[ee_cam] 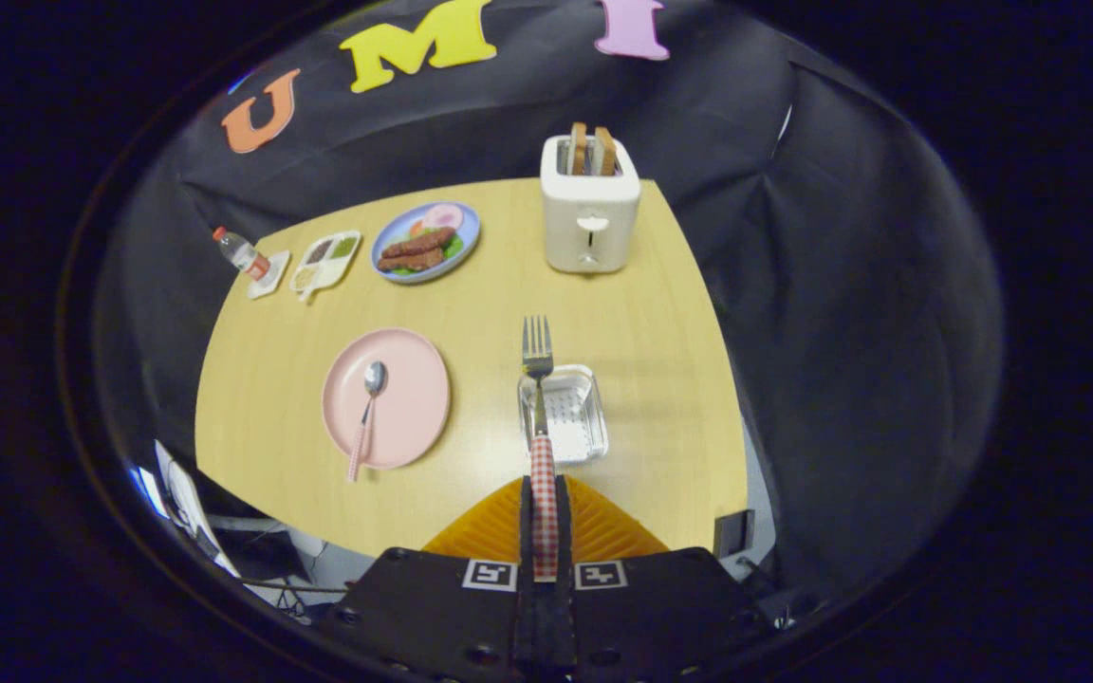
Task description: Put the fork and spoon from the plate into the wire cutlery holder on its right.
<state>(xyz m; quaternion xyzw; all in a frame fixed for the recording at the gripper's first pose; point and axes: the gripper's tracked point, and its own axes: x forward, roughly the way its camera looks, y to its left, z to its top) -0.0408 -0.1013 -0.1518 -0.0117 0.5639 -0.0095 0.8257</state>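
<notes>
The gripper [544, 512] has a black, blocky body with small round screws along its 6 o'clock edge. Two orange ridged fingers [603, 526] stick out toward 12 o'clock, pressed close together. Two little black-and-white square marks sit side by side on the black part.

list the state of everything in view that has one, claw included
claw: shut on the fork's checked handle
fork: held up, tines pointing ahead, over the wire cutlery holder
wire cutlery holder: nothing in it yet
spoon: lying on the pink plate, handle end past the rim
pink plate: holds the spoon alone
toaster: two slices standing up out of the slots
blue plate: full of food
bottle: upright, capped
</notes>
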